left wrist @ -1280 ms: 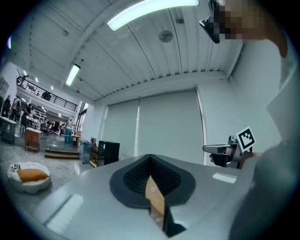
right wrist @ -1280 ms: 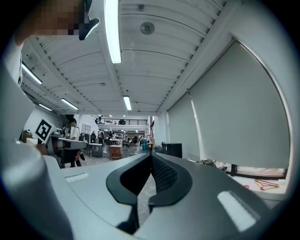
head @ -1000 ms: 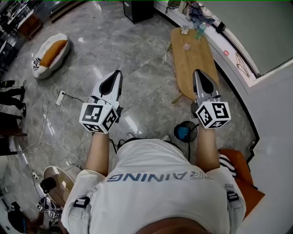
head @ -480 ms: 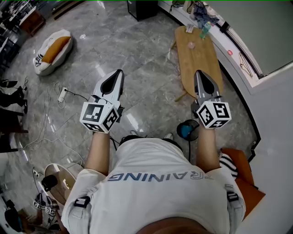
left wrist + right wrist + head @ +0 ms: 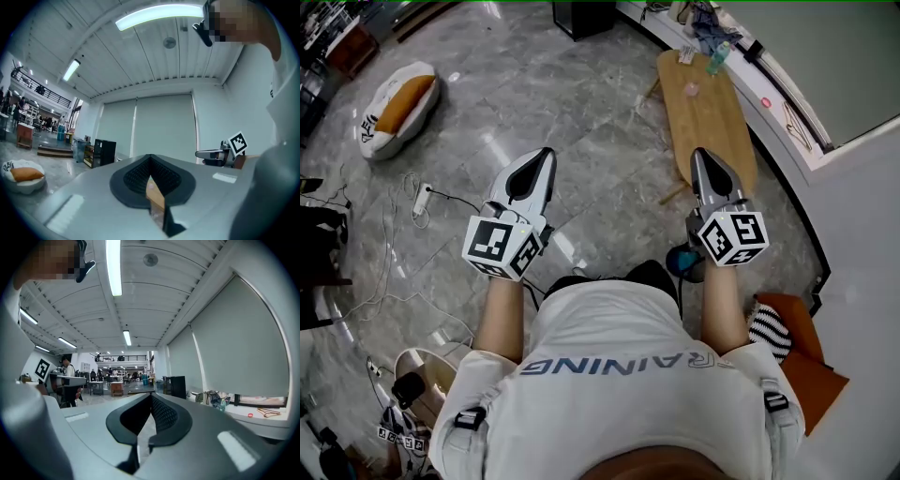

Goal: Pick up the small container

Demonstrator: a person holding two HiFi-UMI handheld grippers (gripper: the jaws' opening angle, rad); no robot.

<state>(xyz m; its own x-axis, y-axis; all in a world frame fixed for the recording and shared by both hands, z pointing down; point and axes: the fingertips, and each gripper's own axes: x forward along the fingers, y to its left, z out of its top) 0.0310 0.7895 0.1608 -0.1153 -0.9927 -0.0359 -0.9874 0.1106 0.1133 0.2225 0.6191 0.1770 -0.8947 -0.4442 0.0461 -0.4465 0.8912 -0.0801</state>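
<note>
Beanbag (image 5: 397,106): white and orange, lay on the grey stone floor (image 5: 581,103) at the far left, well away from both grippers.
Power strip (image 5: 422,199): sat on the floor left of the left gripper, with thin cables trailing from it towards the person.
Round wooden top (image 5: 427,367): stood low at the left, beside the person's left elbow, with a dark item on it too small to identify.
Left gripper (image 5: 545,152): was held out over bare floor, its fingers closed tip to tip with nothing between them.
Black cabinet (image 5: 584,16): stood at the far edge of the floor, between the two grippers' lines.
Blue round object (image 5: 682,263): lay on the floor just beside the right forearm, partly hidden by the marker cube.
Right gripper (image 5: 697,152): had its fingers pressed together and empty, the tip lying over the near end of the table.
Wooden table (image 5: 717,131): long and oval, ran away from the person along the ledge.
Small container (image 5: 691,90): pale pink, stood on the table's far half, well apart from the right gripper, with only bare wood between the two.
Bottle (image 5: 715,59): greenish, stood at the table's far end beyond the container.
Ledge (image 5: 787,141): white, curved along the table's right side and carried a heap of cloth at its far end.
Orange object (image 5: 802,361): sat on the floor at the person's right, a striped cloth upon it.
</note>
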